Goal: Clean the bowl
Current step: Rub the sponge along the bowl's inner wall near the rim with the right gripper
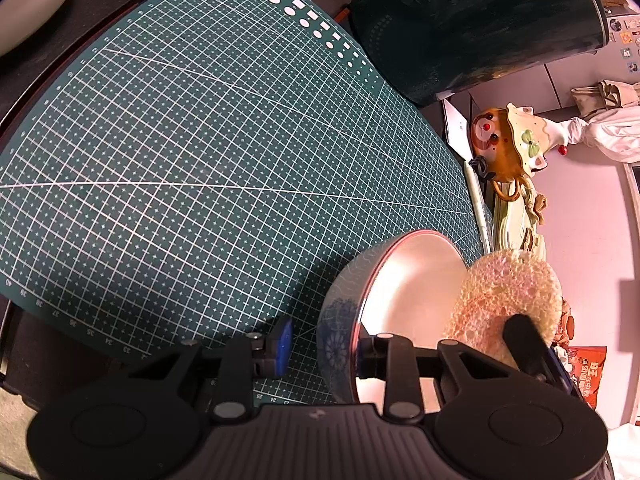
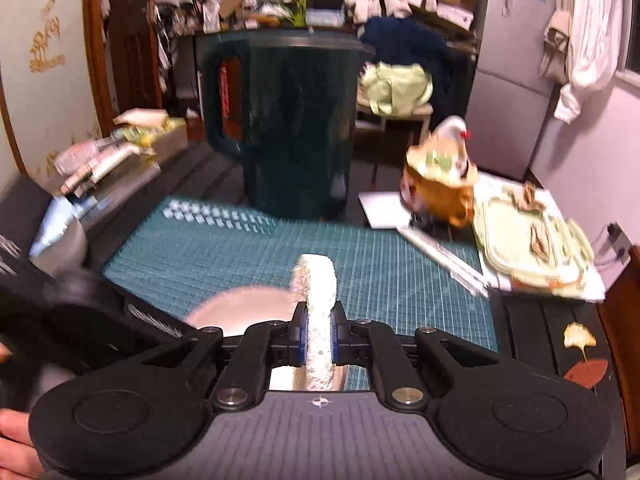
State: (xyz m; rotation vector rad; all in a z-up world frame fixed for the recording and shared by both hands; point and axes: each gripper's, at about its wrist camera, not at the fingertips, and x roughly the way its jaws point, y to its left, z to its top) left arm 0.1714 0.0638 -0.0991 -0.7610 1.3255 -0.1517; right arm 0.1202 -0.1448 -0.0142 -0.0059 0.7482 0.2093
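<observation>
While tilted, bowl (image 1: 404,304) meets sponge (image 1: 508,300).

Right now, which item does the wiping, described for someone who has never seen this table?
Start at the green cutting mat. At its near edge sits a pale bowl. Beside the bowl, the sponge is pinched upright in the right tool: porous, cream-coloured, the only soft thing there.

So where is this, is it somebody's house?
Probably a lived-in room at home, on a table used for crafts. A fridge with stickers stands at the back, clothes hang by the window, and a green cutting mat covers the table.
</observation>
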